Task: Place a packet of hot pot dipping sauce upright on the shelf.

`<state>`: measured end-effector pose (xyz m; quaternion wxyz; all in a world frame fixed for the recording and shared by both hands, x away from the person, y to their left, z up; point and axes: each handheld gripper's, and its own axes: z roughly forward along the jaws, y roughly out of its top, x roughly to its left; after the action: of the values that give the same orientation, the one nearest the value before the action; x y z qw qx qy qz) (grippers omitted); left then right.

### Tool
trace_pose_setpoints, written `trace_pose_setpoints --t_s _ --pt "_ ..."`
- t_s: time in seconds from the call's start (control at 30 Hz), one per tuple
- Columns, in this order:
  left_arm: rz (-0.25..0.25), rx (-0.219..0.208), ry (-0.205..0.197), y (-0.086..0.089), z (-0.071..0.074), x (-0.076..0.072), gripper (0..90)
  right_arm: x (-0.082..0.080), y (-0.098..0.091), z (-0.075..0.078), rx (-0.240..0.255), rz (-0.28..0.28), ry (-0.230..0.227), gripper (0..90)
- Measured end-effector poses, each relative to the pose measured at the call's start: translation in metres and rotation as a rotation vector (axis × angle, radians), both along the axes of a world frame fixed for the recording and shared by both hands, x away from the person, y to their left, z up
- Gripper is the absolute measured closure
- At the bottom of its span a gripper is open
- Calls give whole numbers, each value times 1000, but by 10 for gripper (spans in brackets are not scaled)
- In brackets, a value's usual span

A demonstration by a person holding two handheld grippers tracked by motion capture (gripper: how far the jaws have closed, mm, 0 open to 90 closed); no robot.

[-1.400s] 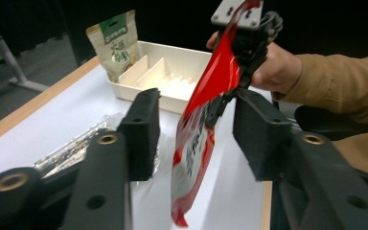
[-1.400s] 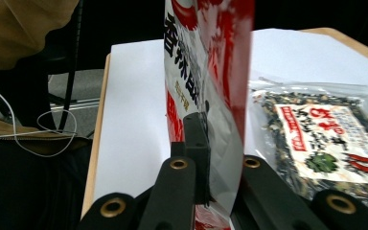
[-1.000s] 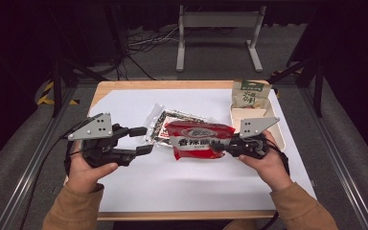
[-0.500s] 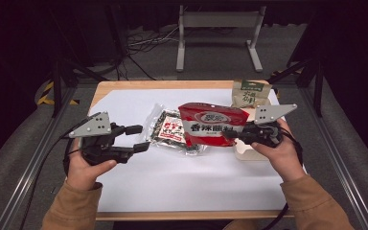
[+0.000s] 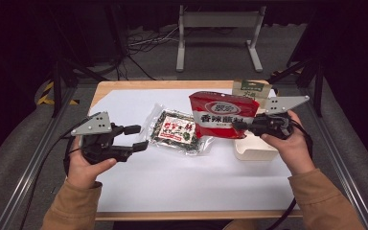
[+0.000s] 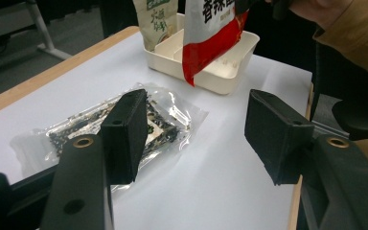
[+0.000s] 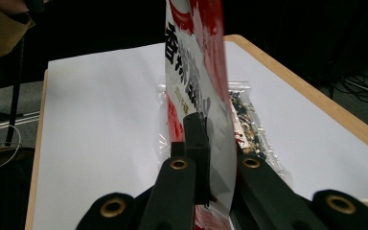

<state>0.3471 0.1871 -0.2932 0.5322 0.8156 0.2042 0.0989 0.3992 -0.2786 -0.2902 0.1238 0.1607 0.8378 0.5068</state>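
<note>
Red snack bag (image 5: 223, 116) hangs pinched in the right gripper (image 5: 242, 126) above the counter (image 5: 172, 177); left gripper (image 5: 136, 138), jaws just widening, holds nothing.

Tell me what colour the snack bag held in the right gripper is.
Red, with a white band of black characters; the snack bag shows best in the high view.

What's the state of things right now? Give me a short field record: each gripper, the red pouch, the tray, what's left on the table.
right gripper: shut on the red pouch
red pouch: held upright, off the table, beside the cream tray
cream tray: at the table's right side; green packet stands at its far end
left gripper: open, nothing between the jaws
clear packet: lies flat on the white sheet, mid-table
</note>
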Motion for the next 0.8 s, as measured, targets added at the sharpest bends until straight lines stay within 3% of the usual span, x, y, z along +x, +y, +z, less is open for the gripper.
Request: trace_pose_setpoints --t_s 0.57,0.8 --pt "37 5 31 8 -11 9 409 23 -27 10 4 -56 1 891" --pt "65 2 47 16 -18 15 408 35 -38 7 12 -83 7 891"
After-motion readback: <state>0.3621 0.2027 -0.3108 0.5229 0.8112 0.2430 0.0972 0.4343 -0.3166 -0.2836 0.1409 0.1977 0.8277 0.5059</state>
